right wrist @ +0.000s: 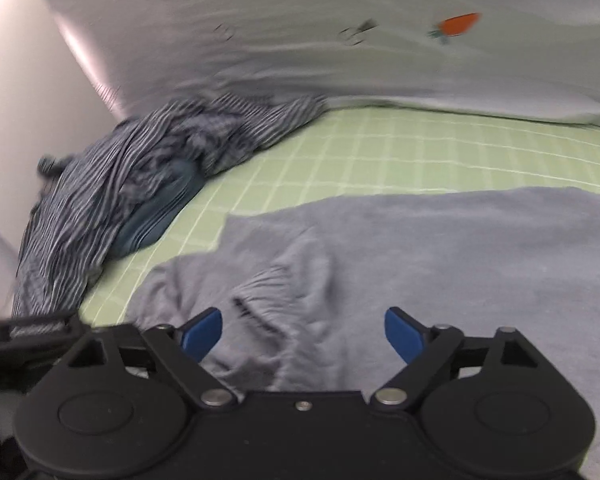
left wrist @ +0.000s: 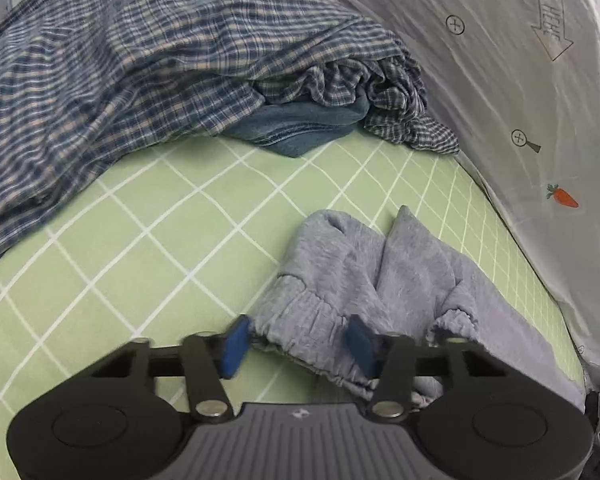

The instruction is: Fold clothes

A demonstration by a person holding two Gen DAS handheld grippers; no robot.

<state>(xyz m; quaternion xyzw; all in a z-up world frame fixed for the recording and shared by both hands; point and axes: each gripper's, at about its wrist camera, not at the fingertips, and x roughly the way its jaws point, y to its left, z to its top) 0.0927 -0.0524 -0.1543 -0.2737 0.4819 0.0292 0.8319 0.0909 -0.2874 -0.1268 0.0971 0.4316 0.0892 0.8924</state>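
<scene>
Green checked sheet (left wrist: 172, 240) covers the bed, with a white carrot-print quilt (left wrist: 500, 80) along its far edge. Grey sweatpants (left wrist: 364, 272) lie on it; a plaid heap (left wrist: 120, 64) is beyond. Left gripper (left wrist: 298, 342) and right gripper (right wrist: 303, 334) both gape over the sweatpants.

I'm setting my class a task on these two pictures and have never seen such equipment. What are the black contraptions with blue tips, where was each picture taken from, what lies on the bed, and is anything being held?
Each black contraption is a hand-held gripper with two blue-padded fingers; a person carries one in each hand, and there is no robot arm. A fisheye camera on each looks forward along its fingers, so one picture comes from the left gripper and the other from the right gripper.

On the green checked sheet lie grey sweatpants, a rumpled blue plaid garment and folded blue denim beneath it. A white carrot-print cloth lies behind.

Both grippers are open, over the sweatpants. Nothing is held.
</scene>
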